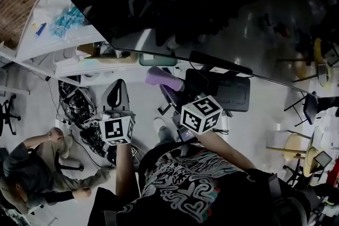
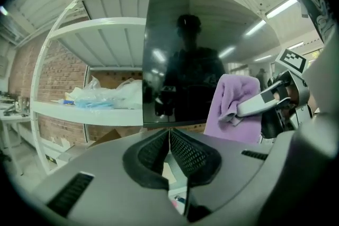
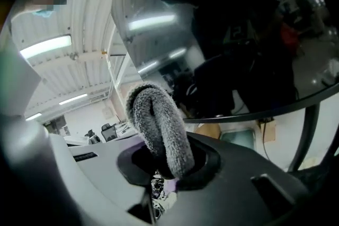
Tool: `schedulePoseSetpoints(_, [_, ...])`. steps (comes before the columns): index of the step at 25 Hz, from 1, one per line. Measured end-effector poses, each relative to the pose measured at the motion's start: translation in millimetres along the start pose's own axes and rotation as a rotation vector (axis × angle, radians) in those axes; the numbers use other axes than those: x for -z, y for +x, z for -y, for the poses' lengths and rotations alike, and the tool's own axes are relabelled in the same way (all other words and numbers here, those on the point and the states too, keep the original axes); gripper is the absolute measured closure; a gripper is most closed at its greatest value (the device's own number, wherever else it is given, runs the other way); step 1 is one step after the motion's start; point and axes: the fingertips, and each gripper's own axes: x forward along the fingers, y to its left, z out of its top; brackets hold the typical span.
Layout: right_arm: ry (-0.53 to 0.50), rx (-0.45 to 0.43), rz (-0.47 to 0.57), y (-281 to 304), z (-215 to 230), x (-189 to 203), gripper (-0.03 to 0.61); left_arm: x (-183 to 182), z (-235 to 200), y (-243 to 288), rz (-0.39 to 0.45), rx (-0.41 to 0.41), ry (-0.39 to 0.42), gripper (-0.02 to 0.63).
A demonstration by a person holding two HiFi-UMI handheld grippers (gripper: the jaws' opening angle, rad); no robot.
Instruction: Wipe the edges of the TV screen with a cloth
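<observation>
The TV screen (image 1: pixel 212 2) is a big dark glossy panel across the top of the head view, its lower edge (image 1: pixel 254 75) slanting down to the right. My right gripper (image 1: pixel 170 90) is shut on a folded purple cloth (image 1: pixel 159 77), which sits just under that lower edge. In the right gripper view the cloth (image 3: pixel 159 124) bulges out of the jaws below the TV screen (image 3: pixel 222 34). My left gripper (image 1: pixel 117 87) hangs to the left of the cloth, shut and empty. From the left gripper (image 2: pixel 169 133) I see the TV screen (image 2: pixel 201 50) and the cloth (image 2: pixel 233 108).
White shelving (image 1: pixel 58 45) with plastic bags of blue items (image 1: pixel 66 19) stands left of the TV, against a brick wall (image 1: pixel 21 5). A person (image 1: pixel 37 172) sits on the floor at lower left beside tangled cables (image 1: pixel 79 106). A dark box (image 1: pixel 233 93) sits under the screen.
</observation>
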Motion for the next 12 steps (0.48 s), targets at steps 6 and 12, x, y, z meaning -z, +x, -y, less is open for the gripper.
schedulePoseSetpoints(6, [-0.078, 0.077, 0.074, -107.2, 12.5, -5.9, 0.502, -20.3, 81.4, -36.8, 0.021, 0.035, 0.023, 0.592])
schedulePoseSetpoints(12, [-0.106, 0.096, 0.088, -181.8, 13.4, 14.4, 0.502, -22.6, 145.1, -91.6, 0.007, 0.032, 0.05, 0.592])
